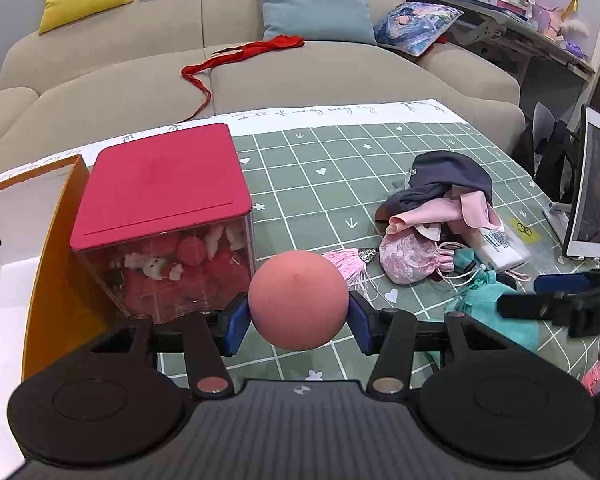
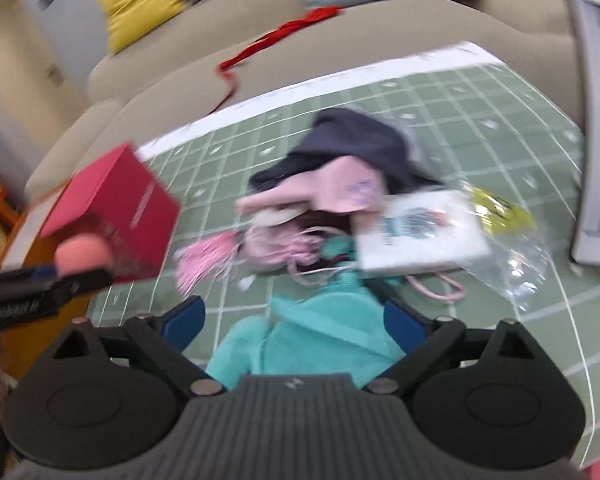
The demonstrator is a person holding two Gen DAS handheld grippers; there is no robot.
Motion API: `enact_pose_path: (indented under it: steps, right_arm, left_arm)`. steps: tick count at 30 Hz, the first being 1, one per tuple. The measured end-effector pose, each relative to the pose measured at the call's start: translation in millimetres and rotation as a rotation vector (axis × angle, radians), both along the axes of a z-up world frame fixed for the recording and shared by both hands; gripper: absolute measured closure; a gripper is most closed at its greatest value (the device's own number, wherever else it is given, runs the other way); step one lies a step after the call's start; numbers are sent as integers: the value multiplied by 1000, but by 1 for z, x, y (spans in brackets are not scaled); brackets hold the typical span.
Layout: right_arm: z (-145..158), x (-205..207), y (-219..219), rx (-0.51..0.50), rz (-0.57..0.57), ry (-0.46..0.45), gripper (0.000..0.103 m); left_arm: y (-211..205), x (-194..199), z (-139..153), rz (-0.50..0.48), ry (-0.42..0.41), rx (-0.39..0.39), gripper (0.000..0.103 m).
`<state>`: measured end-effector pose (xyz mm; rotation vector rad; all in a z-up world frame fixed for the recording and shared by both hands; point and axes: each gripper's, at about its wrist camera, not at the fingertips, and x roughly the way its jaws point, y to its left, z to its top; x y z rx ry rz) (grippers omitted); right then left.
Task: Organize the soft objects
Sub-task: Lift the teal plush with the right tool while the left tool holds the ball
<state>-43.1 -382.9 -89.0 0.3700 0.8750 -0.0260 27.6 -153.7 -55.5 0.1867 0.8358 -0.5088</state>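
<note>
My left gripper (image 1: 299, 320) is shut on a peach foam ball (image 1: 298, 300), held just above the table beside a clear box with a red lid (image 1: 160, 184) that holds red and white soft toys. The ball also shows in the blurred right wrist view (image 2: 85, 257). My right gripper (image 2: 294, 320) is open, its blue pads either side of a teal cloth pouch (image 2: 312, 340) on the green checked tablecloth (image 1: 300, 168). Beyond lies a pile: a dark cap (image 1: 452, 176), pink cloth (image 1: 440, 212), a pink brocade pouch (image 1: 408, 258) and a pink tassel (image 1: 346, 260).
An open orange and white box (image 1: 52, 264) stands left of the red-lidded box. A white packet (image 2: 420, 240) and clear plastic bag (image 2: 520, 264) lie right of the pile. A tablet (image 1: 592, 188) stands at the right edge. A sofa with cushions and a red ribbon (image 1: 240, 56) is behind.
</note>
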Motion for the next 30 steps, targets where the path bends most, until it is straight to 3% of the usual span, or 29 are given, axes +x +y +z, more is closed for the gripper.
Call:
enact_pose_path:
  steps: [4, 10, 12, 15, 18, 20, 21, 26, 30]
  right_arm:
    - [-4, 11, 15, -91, 145, 23, 4]
    - [-13, 14, 8, -57, 360, 57, 3]
    - [-19, 13, 9, -50, 389, 84, 3]
    - [-27, 10, 14, -127, 402, 83, 9]
    - [-28, 7, 7, -119, 376, 63, 32]
    - [-24, 4, -3, -70, 343, 37, 54]
    - [-23, 3, -5, -79, 331, 36, 58]
    - [-23, 3, -1, -192, 309, 50, 99]
    - [-19, 1, -1, -241, 267, 56, 103]
  left_arm:
    - [1, 0, -1, -8, 16, -4, 43]
    - [7, 5, 0, 3, 41, -23, 43]
    - [9, 7, -1, 13, 48, -27, 43]
    - [8, 10, -4, 20, 64, -28, 43]
    - [8, 10, -6, 11, 77, -33, 43]
    - [8, 9, -6, 8, 76, -34, 43]
    - [8, 9, -6, 6, 76, -36, 43]
    - [10, 10, -5, 14, 88, -49, 43]
    - [11, 10, -1, 18, 89, -61, 43]
